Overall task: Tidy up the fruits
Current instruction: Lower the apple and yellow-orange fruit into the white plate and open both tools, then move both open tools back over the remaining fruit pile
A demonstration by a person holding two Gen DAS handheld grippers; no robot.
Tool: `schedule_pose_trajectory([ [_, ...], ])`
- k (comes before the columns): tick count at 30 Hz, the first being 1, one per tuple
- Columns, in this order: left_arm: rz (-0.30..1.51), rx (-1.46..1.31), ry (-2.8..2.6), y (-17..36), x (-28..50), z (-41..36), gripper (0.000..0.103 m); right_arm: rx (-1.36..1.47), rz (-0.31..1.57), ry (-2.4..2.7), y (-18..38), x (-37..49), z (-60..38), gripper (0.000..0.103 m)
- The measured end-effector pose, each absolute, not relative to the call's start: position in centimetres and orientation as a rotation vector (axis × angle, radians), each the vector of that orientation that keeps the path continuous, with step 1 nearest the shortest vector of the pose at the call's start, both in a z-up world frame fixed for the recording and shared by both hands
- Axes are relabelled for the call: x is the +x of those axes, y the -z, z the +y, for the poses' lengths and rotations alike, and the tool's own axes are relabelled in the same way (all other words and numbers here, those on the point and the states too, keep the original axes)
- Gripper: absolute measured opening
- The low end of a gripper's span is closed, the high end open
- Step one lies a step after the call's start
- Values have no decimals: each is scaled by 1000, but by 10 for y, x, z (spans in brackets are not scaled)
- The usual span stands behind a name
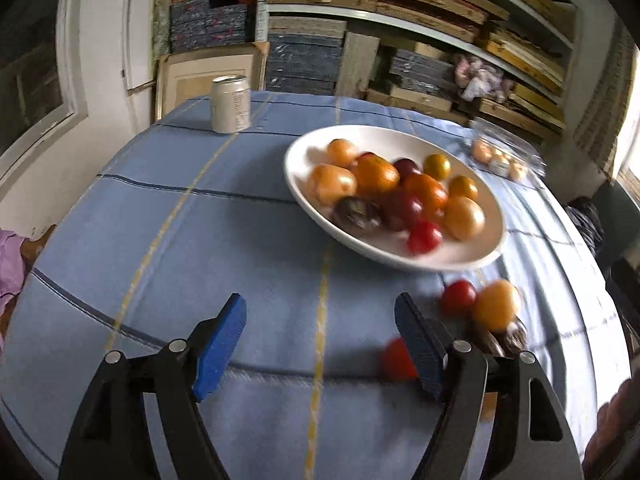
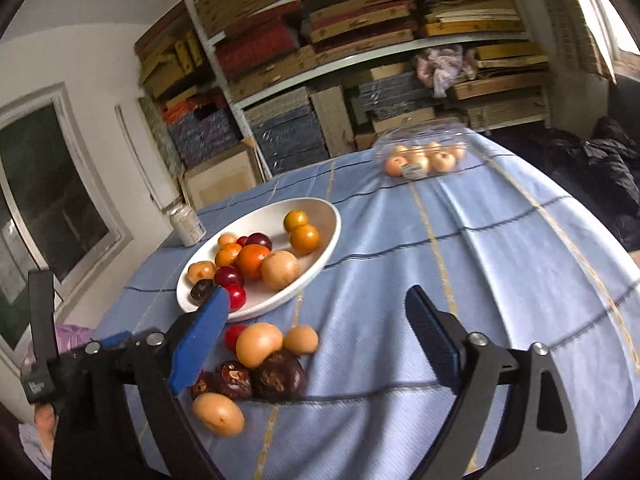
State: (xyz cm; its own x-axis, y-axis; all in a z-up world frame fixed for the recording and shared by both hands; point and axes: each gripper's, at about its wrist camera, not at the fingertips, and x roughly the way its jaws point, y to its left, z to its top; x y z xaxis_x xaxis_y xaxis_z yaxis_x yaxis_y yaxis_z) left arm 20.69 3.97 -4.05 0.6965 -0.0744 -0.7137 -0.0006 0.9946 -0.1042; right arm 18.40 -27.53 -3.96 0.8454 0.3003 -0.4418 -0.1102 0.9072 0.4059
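Note:
A white bowl (image 1: 298, 160) (image 2: 256, 216) holds several orange, yellow, red and dark fruits on the blue checked tablecloth. In front of it lie loose fruits: a red one (image 1: 458, 298), an orange one (image 1: 496, 310) and another red one (image 1: 394, 358) partly behind a finger. The right wrist view shows the same pile: a tan fruit (image 2: 258, 344), dark brown ones (image 2: 280, 376) and a yellow-orange one (image 2: 218, 414). My left gripper (image 1: 320, 300) is open over bare cloth, left of the pile. My right gripper (image 2: 318, 294) is open and holds nothing; the pile is by its left finger.
A pale drink can (image 1: 231, 104) (image 2: 187, 226) stands at the table's far left. A clear plastic box of pale round fruits (image 2: 424, 152) (image 1: 504, 156) sits at the far right. Loaded shelves stand behind the table, and a purple cloth (image 1: 10, 264) lies off its left edge.

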Motion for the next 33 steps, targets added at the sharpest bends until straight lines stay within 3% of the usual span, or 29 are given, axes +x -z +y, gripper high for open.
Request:
schedule_pose_trajectory([
  [8, 821, -16, 81, 57, 207, 16, 77, 527, 521, -193, 45, 184, -308, 94],
  [28, 851, 50, 88, 73, 211, 9, 78, 485, 535, -207, 42, 184, -295, 94],
  [31, 864, 42, 63, 75, 215, 17, 72, 485, 535, -208, 42, 184, -296, 94],
  [33, 879, 28, 76, 77, 215, 20, 53, 486, 533, -211, 42, 184, -296, 94],
])
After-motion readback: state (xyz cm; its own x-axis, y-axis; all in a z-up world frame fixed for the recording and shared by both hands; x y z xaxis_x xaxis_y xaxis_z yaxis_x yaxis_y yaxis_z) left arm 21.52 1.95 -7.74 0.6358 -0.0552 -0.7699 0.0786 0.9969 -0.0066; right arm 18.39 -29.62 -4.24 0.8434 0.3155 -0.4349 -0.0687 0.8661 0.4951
